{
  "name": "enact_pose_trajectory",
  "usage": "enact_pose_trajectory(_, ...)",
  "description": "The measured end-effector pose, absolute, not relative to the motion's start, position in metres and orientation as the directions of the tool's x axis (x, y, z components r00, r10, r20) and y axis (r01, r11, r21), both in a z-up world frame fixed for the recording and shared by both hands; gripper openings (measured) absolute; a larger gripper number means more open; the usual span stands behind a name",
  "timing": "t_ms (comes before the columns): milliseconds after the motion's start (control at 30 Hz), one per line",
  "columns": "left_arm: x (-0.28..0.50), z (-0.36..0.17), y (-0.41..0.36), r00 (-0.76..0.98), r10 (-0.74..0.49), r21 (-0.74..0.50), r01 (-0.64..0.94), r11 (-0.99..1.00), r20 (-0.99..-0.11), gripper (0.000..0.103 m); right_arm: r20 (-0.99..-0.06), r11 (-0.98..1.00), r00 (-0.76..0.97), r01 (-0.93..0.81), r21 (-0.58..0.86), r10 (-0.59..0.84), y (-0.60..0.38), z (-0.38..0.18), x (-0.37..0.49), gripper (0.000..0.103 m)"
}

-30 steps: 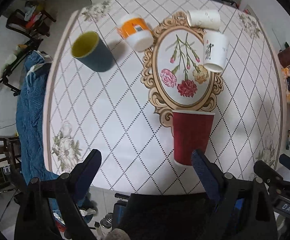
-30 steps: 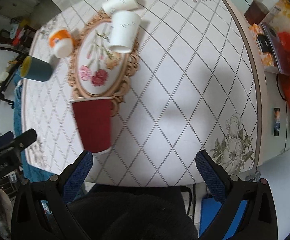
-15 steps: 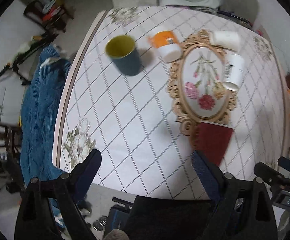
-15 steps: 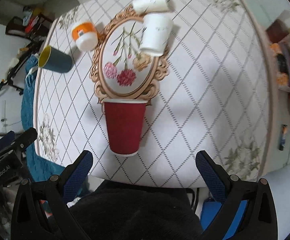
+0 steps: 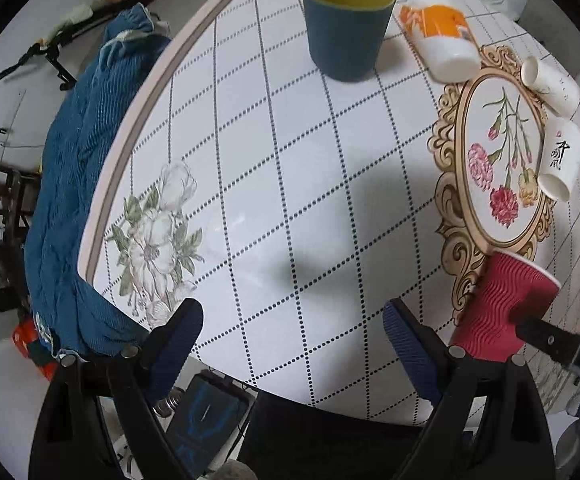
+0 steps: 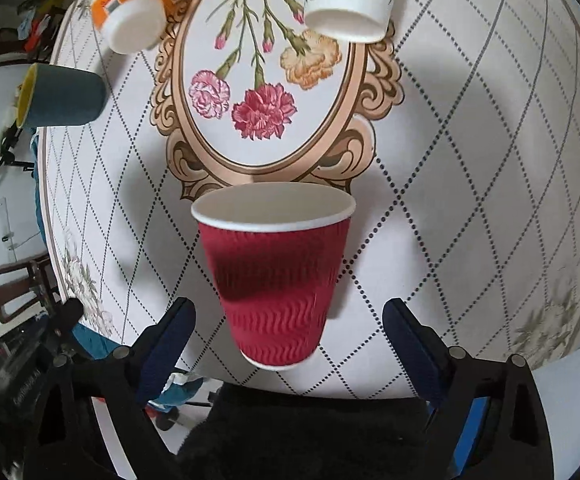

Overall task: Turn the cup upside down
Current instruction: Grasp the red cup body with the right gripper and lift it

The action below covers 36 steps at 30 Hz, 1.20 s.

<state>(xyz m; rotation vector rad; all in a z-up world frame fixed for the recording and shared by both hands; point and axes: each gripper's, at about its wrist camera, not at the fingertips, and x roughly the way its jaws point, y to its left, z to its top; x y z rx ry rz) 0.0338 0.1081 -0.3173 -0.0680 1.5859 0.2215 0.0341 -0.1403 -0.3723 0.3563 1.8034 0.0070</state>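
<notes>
White counter [image 6: 470,184] with its dotted diamond grid and a gilt-framed carnation print fills both my views, and the one thing that matters on it is the red ripple-walled paper cup [image 6: 278,280], standing upright with its white-rimmed mouth up, just on my side of the printed frame. From my right hand-held gripper [image 6: 290,320] the cup lies dead ahead and centred: its lower wall and base sit in the gap between the two blue pads, with clear daylight on either side, so nothing is gripped yet. Those jaws have just been closing in from their widest setting, with the cup between them but untouched. The cup's long axis runs straight away from this gripper, base nearest me, rim farthest, so I judge a squeeze across the lower wall would catch it square. My left hand-held gripper [image 5: 294,332] is about half open and holds nothing; bare counter lies between its pads, and the red cup [image 5: 502,308] sits off to its right, outside the right-hand finger, with the tip of the other tool just beside it. So the right hand is plainly the nearer and better lined up. Farther ahead stand a dark blue cup with a yellow inside [image 5: 348,20], an orange-and-white cup [image 5: 438,36] and two white paper cups [image 5: 558,160], all well apart from the red one.
</notes>
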Motion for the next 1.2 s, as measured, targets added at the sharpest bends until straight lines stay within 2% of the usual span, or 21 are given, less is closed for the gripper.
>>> enact_pose_trajectory(200, 0.03, -0.329, 0.111, -0.055, 0.092, 0.1, -0.178, 0.979, -0.994, 0.092, -0.941, 0.949, -0.225, 0.247, 0.196, 0.253, -0.138, -0.382, 0.031, 0.08)
enact_pose_trajectory(533, 0.031, -0.336, 0.111, -0.071, 0.09, 0.1, -0.159, 0.982, -0.993, 0.092, -0.936, 0.937, -0.212, 0.271, 0.222, 0.283, -0.137, -0.386, 0.027, 0.071)
enact_pose_trajectory(933, 0.035, -0.336, 0.114, -0.058, 0.072, 0.08, -0.148, 0.986, -0.996, 0.092, -0.94, 0.944, -0.21, 0.251, 0.213, 0.268, -0.132, -0.377, 0.024, 0.071)
enact_pose_trajectory(1067, 0.04, -0.335, 0.114, -0.034, 0.063, 0.067, -0.141, 0.988, -0.997, 0.092, -0.967, 0.984, -0.181, 0.037, 0.174, 0.178, -0.111, -0.348, 0.027, 0.075)
enact_pose_trajectory(1167, 0.043, -0.335, 0.113, -0.016, 0.053, 0.054, -0.135, 0.989, -0.998, 0.092, -0.995, 0.956, -0.096, -0.288, 0.057, 0.03, -0.08, -0.317, 0.029, 0.081)
enact_pose_trajectory(1200, 0.044, -0.336, 0.113, -0.011, 0.051, 0.052, -0.134, 0.99, -0.999, 0.092, -0.999, 0.892, -0.039, -0.452, -0.015, -0.036, -0.063, -0.306, 0.026, 0.085)
